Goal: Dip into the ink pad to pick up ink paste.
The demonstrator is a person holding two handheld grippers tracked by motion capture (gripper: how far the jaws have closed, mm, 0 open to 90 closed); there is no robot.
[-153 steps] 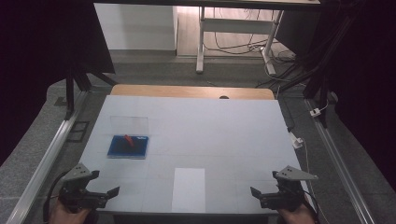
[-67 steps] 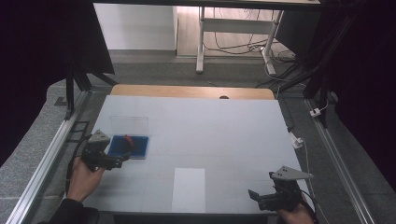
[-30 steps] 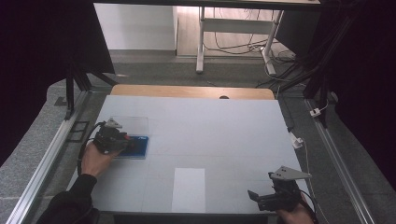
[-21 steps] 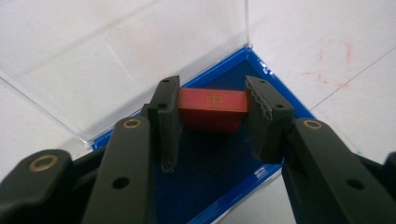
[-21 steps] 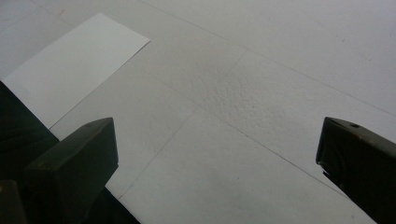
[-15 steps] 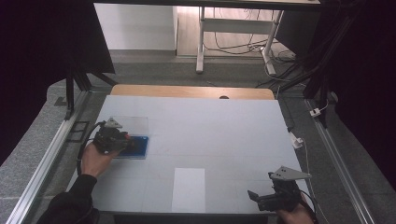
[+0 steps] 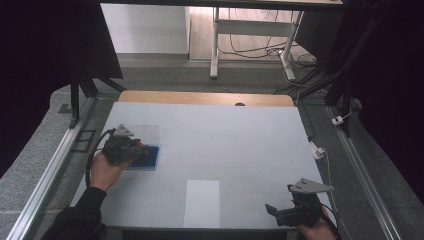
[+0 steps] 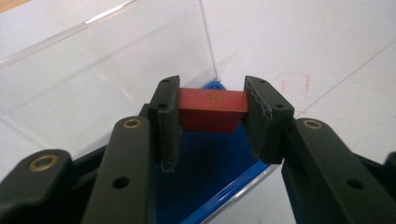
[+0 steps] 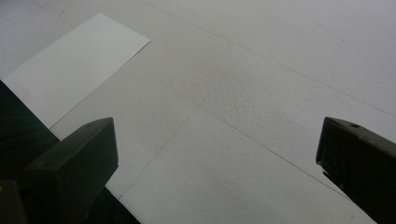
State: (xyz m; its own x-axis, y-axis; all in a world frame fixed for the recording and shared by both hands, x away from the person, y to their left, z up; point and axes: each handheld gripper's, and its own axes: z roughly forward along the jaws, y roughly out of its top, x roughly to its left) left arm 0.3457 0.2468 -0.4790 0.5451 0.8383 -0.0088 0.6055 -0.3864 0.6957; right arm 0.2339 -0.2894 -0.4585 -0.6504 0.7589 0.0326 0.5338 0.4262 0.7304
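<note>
Fingers of the left gripper (image 8: 212, 126) stand on either side of a small red block (image 8: 212, 109), pads against its two end faces, so they look clamped on it or just closing; the block sits square between them near the tips. It lies over the blue tray (image 8: 205, 172), at the tray's far corner, beside a clear plastic lid (image 8: 93, 79) that rests on the white bench (image 7: 240, 145). From the high view this all sits at the bench's left side, under the person's left hand (image 7: 107, 167).

The block looks rigid and light, with flat, smooth faces and a faint mark stamped on top. My guess is it takes a firm squeeze well; the end faces now held are the sensible place, since the serrated pads meet them flat. Smoothness may let it slip if held only at the tips.

The right gripper (image 9: 217, 154) waits near the bench's front right corner, its fingers wide apart over bare surface, a white paper sheet (image 9: 70, 65) off to its side.
</note>
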